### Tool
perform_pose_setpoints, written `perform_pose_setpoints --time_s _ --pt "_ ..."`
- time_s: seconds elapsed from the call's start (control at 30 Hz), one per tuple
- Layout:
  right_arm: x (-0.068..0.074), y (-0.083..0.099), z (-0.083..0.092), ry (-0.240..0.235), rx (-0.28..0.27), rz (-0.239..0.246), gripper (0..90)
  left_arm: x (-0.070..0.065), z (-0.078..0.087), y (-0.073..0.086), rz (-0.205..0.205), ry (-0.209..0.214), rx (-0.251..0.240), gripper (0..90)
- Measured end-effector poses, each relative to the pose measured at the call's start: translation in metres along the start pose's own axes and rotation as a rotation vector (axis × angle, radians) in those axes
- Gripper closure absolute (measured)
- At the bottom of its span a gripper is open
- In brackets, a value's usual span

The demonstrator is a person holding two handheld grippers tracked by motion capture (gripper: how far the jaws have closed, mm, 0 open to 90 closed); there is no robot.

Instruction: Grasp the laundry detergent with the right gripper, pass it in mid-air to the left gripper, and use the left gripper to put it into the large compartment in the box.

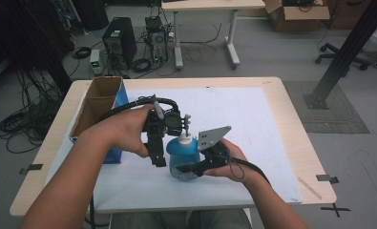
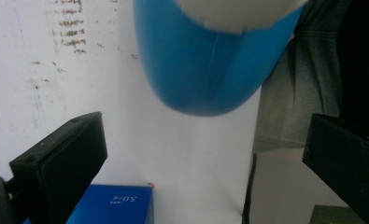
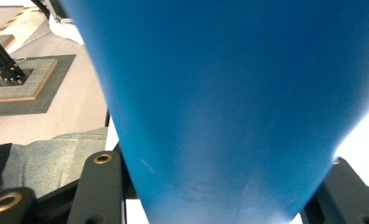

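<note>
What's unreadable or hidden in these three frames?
- Blue bottle: its base, high view, hidden by the right gripper.
- Bottle's pump top: right gripper view, cut off by the top edge.
- Blue box print: left gripper view, too small, cut by the bottom edge.
- Cardboard box contents: high view, walls hide the inside.

bottle (image 1: 183,155) between tongs, box (image 1: 99,107) left

blue bottle (image 3: 229,107) blurred, cut off at edges
</note>
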State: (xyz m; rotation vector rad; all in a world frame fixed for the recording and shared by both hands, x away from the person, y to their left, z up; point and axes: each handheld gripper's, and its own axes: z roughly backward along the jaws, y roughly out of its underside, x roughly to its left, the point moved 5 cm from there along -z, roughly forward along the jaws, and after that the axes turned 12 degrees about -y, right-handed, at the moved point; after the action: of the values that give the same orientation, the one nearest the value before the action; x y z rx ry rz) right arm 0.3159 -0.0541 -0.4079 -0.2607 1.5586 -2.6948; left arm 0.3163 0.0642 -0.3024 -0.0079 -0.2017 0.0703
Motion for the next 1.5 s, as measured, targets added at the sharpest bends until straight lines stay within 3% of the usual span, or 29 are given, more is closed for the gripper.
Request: perform_pose_setpoints --time_s 0.83,1.5 --pt "-0.004 -0.012 -0.028 -0.004 0.002 0.014 46.0 -0.004 -0.002 -0.015 -0.028 0.002 0.002 0.2" --pt "-0.006 -0.021 -0.034 -0.006 -0.004 -0.002 45.8 -0.003 -0.006 -0.016 -0.032 -0.014 0.02 0.2"
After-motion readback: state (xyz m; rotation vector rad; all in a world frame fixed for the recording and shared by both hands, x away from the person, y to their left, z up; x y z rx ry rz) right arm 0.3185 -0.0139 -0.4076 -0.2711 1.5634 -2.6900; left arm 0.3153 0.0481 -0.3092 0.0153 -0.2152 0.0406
